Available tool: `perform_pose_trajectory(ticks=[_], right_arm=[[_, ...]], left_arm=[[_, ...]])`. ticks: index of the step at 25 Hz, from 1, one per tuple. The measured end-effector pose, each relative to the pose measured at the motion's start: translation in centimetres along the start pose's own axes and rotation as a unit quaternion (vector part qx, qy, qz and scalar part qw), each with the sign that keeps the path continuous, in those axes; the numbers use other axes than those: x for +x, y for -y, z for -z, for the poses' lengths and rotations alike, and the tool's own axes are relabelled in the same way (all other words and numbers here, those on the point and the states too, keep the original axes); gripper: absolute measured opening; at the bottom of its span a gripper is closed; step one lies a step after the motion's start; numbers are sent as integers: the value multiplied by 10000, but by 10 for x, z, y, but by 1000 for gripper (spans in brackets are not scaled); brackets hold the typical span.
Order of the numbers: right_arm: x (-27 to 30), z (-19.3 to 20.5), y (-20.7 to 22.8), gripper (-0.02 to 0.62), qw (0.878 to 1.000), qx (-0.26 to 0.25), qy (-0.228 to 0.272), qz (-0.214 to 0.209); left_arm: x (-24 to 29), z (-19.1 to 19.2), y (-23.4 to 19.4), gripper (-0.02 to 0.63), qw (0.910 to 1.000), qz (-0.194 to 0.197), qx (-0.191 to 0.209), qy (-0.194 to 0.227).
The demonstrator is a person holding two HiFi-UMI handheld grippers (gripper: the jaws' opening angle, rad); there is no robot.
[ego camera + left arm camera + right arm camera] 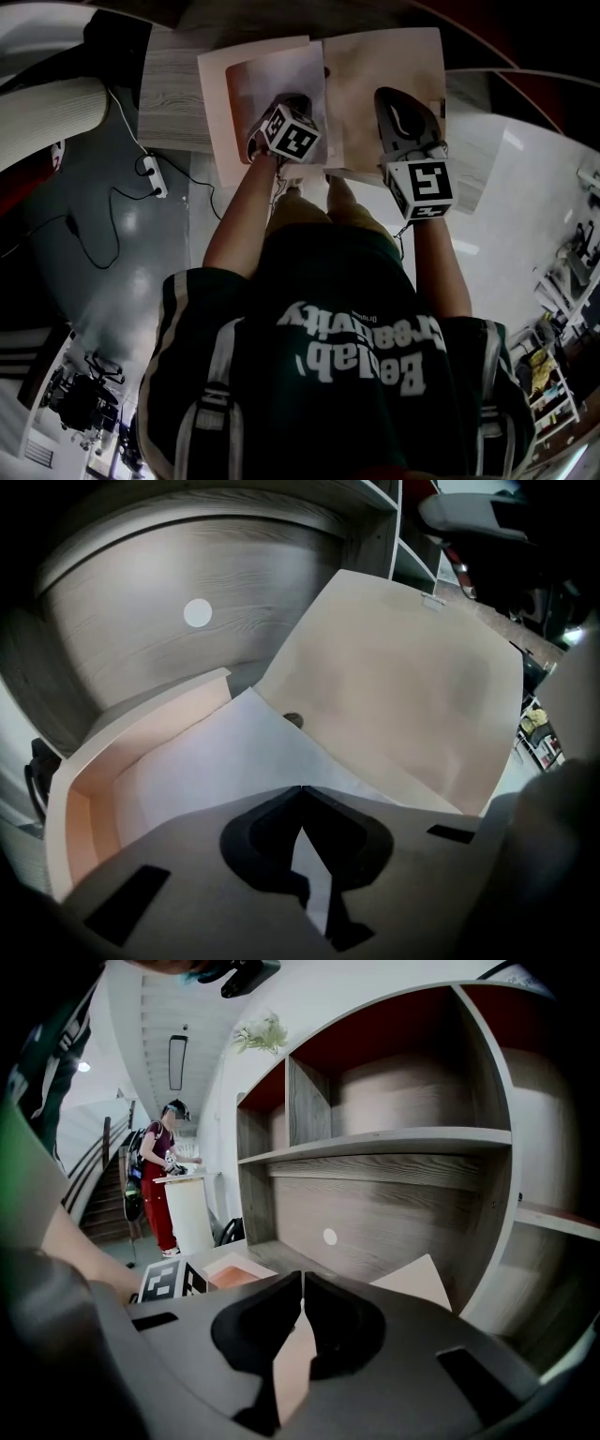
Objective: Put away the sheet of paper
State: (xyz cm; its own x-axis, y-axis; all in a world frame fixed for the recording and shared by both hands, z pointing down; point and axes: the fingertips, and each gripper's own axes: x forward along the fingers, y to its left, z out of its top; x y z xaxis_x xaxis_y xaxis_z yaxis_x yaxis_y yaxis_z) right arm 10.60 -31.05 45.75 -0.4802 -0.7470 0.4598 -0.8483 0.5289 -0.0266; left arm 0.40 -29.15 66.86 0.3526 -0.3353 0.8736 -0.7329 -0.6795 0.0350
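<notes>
On the wood-grain shelf surface (173,94) a pale pink folder (214,94) is laid open, with its beige right flap (384,56) spread out to the right. The sheet of paper (281,70), white, is seen lying in the left half of the folder, its right edge along the fold. In the left gripper view a raised pink rim is shown round the left and far sides of that half, and the sheet sits inside it. A small round fastener (293,720) is visible at the fold, just beyond the sheet's far corner, and the flap appears tilted up from the fold.

The left gripper (286,101) is pointed steeply down over the near part of the sheet. Its jaws are seen closed, tip against tip, with white paper showing beneath them. Whether the sheet is pinched or only touched cannot be told.

The right gripper (386,96) is held at a shallower tilt over the near part of the flap. Its jaws are likewise closed together, and beige card is seen through the gap behind the tips. No grip on the flap can be made out.

A white round sticker (329,1237) is fixed to the shelf's far panel. A person (159,1176) is seen far off to the left.
</notes>
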Motion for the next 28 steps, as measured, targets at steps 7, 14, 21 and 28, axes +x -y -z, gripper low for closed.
perform_pose_trajectory(ticks=[7,14,21,28], right_arm=[[0,1,-5,37,10000,-5,8,-69],[-1,1,-9,37,9999,-33,18,-108],[-2,-3,-14,37,9999,-70,44,-144],[-8,-10,-23,37,9998,-105,130,-82]], left_arm=[[-9,18,-12,18,9995,-209,-213,-86],[-18,33,-31,20,9976,-499,-411,-247],[-24,37,-37,20,9963,-560,-569,-312],[-38,31,-32,18,9972,-576,-466,-134]])
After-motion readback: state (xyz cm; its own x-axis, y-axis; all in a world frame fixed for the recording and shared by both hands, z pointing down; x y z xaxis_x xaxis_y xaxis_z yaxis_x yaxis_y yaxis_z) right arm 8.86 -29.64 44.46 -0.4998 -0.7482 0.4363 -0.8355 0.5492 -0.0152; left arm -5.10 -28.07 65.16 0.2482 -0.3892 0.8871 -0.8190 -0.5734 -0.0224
